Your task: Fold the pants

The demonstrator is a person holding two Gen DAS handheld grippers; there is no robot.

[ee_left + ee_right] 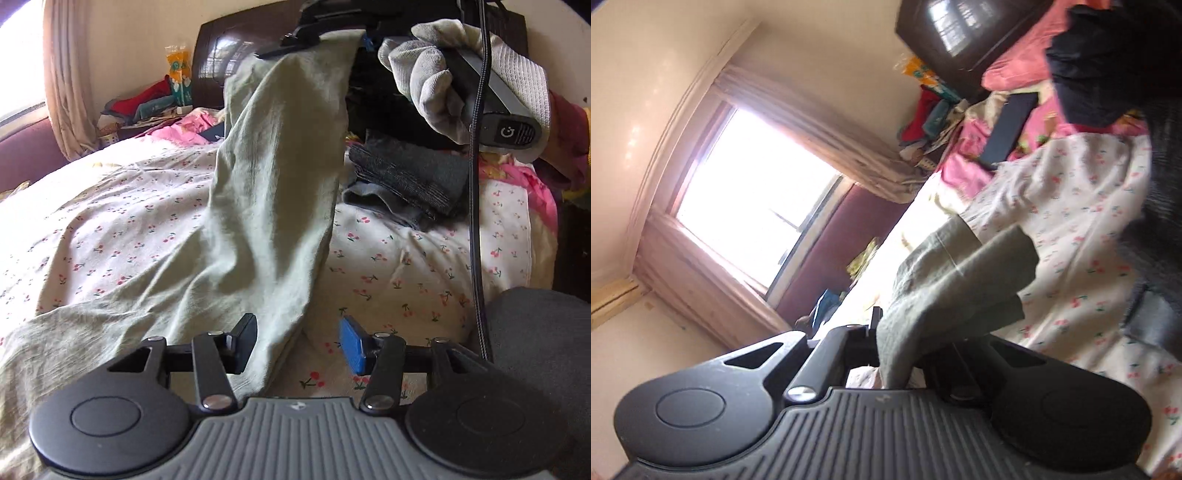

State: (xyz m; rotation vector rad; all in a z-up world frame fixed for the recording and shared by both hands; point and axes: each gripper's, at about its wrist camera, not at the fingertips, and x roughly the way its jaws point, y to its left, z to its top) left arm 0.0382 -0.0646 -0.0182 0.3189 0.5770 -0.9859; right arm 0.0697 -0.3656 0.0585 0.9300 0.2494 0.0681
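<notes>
The pale green pants (pixel 273 177) are stretched upward from the bed (pixel 110 229), whose cover is a white sheet printed with small red cherries. One end of the pants is lifted high toward the far edge of the bed, where the right gripper (pixel 303 40) pinches it; in the right wrist view the same cloth (pixel 945 295) bunches up between the right gripper's (pixel 897 350) fingers, which are closed tight on the fabric. The rest of the garment drapes down and spreads over the near left part of the bed. The left gripper (pixel 299 343) sits low at the near edge with its jaws apart, the black finger (pixel 245 341) pressing against the hanging fold of the pants and the blue pad (pixel 352 345) standing clear of the cloth over the bare sheet. A gloved hand (pixel 443 85) grips the handle of the right tool, and a black cable (pixel 476 206) hangs down from it. Folded dark clothes (pixel 406 184) lie on the right side of the bed, just beside the lifted leg. Pink bedding (pixel 1015 122) and a dark wooden headboard (pixel 221 62) lie at the far edge, beside a curtained window (pixel 757 195); the right wrist view is blurred, so the dark flat object on the pink bedding may be a phone.
</notes>
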